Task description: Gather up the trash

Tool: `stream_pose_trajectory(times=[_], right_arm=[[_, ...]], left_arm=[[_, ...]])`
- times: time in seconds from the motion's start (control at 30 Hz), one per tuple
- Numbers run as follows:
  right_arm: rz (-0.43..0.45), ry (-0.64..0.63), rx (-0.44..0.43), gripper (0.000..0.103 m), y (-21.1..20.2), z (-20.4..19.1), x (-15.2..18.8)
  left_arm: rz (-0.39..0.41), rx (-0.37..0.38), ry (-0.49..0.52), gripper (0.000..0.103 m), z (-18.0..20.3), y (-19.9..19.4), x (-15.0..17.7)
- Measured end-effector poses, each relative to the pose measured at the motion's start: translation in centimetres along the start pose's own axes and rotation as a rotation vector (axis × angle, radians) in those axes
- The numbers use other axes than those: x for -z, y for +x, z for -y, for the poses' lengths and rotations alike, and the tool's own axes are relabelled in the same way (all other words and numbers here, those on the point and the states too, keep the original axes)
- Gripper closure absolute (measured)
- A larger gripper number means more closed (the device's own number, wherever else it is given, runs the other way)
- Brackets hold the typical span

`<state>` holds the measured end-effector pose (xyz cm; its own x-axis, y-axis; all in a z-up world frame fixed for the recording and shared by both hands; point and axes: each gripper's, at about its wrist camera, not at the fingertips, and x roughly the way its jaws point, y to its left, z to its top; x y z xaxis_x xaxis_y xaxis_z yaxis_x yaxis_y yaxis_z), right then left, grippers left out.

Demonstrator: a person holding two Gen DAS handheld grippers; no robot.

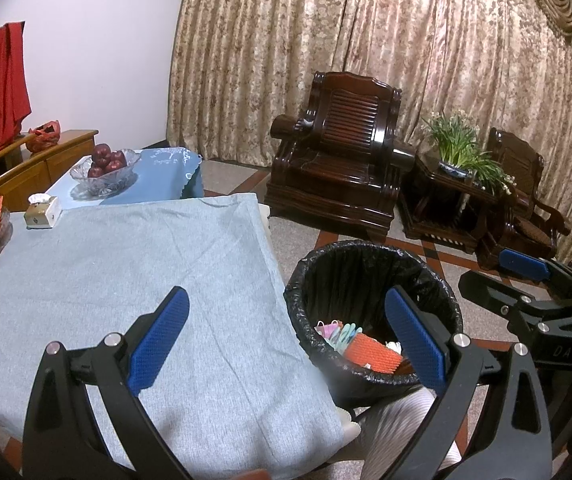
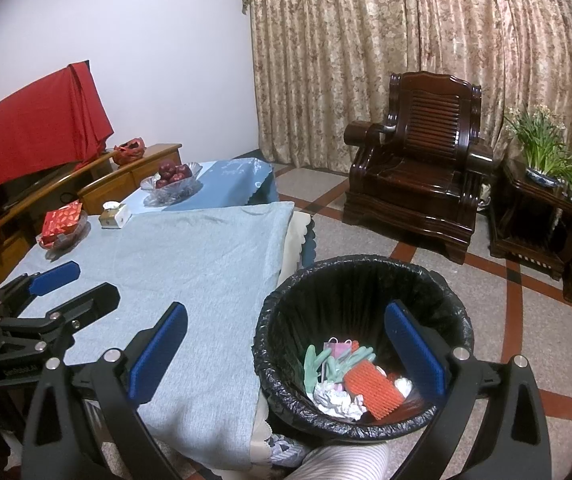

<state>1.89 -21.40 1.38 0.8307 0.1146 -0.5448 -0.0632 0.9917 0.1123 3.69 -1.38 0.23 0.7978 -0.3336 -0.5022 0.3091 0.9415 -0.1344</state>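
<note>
A waste bin lined with a black bag (image 1: 349, 280) (image 2: 345, 292) stands on the floor by the table's right edge. Inside lie an orange brush (image 2: 371, 390) (image 1: 373, 354), green gloves (image 2: 317, 360), a pink item (image 2: 339, 348) and crumpled paper (image 2: 337, 402). My left gripper (image 1: 286, 336) (image 2: 72, 286) hovers open over the table edge, nothing between its blue pads. My right gripper (image 2: 286, 352) (image 1: 501, 276) is open and empty, straddling the table edge and the bin's rim.
The table carries a light blue cloth (image 1: 126, 260) (image 2: 190, 264), with a tissue box (image 2: 114, 214), a glass bowl of apples (image 2: 172, 178) and a dish of red packets (image 2: 62, 226) at its far end. A dark wooden armchair (image 2: 417, 184) and a plant stand (image 2: 537, 208) sit beyond. A striped trouser leg (image 2: 345, 462) is below the bin.
</note>
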Motion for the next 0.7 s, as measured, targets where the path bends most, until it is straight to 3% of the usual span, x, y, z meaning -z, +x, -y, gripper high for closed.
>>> stream_pose_trajectory(times=[0.7], right_arm=[[-0.003,0.0,0.0,0.006,0.02,0.1,-0.16]], left_arm=[[-0.003,0.0,0.001,0.007,0.12,-0.22,-0.18]])
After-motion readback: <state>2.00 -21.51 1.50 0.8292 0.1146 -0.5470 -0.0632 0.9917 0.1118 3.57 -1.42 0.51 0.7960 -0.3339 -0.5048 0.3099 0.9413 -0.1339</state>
